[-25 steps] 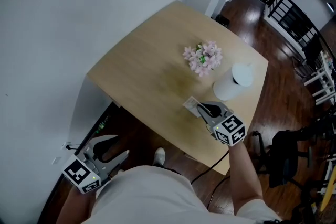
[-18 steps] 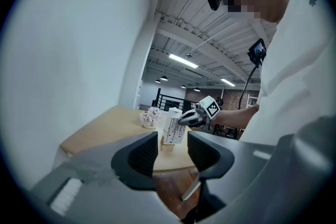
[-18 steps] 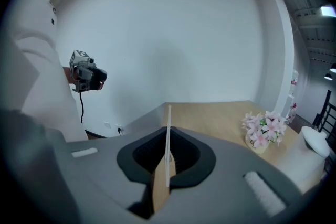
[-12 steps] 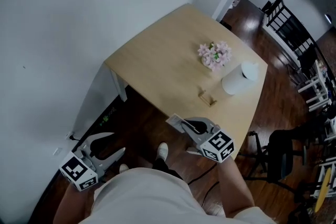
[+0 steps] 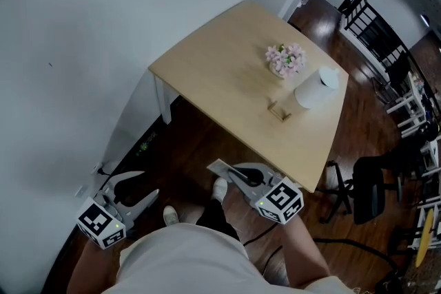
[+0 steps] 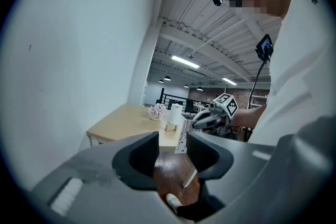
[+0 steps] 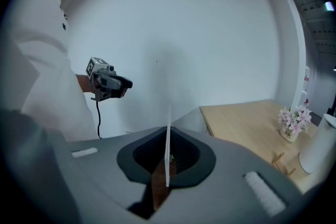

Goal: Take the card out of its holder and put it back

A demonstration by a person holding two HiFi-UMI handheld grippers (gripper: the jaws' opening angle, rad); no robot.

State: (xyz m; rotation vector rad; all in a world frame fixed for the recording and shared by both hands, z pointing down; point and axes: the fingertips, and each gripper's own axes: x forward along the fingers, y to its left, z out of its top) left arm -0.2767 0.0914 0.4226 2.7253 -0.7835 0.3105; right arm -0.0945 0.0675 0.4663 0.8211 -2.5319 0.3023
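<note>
Over the dark wood floor [image 5: 185, 142], well short of the counter [image 5: 207, 72], the right tongs [image 5: 235, 174] are clamped tight on the card [image 5: 217, 166]. They pinch one edge so the rest stands free, apparently to leave a clear edge for sliding into a slot. The small wooden holder [image 5: 279, 110] stands empty on the counter, just beside a white cylinder [image 5: 317, 88] and near a pot of pink flowers [image 5: 287, 60]. The left tongs [image 5: 138, 191], jaws parted with nothing between them, hang low near the wall [image 5: 103, 24], seemingly kept out of the way. Removal looks done; the return is not yet begun.
</note>
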